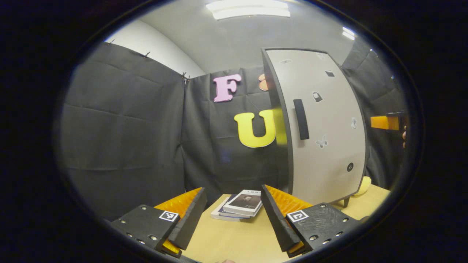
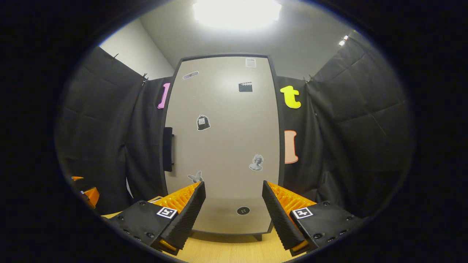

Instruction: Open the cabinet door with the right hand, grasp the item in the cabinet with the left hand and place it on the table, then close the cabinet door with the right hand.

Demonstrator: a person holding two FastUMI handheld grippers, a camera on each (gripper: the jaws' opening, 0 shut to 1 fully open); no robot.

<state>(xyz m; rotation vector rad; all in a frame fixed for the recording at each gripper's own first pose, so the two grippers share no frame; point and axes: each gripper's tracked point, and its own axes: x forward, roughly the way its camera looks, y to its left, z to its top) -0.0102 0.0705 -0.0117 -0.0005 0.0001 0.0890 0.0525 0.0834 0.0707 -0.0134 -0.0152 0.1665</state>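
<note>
A stack of books (image 1: 239,206) lies flat on the wooden table (image 1: 234,241).

The wooden worktop (image 1: 234,241) carries a small stack of books (image 1: 241,209) and the footed cabinet (image 1: 321,146) beside them.

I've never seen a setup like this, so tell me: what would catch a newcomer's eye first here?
The tall grey cabinet stands shut on the wooden table, its door dotted with stickers and a dark handle on its left edge. The right gripper faces it, open. Left of the cabinet lies a stack of books.
</note>
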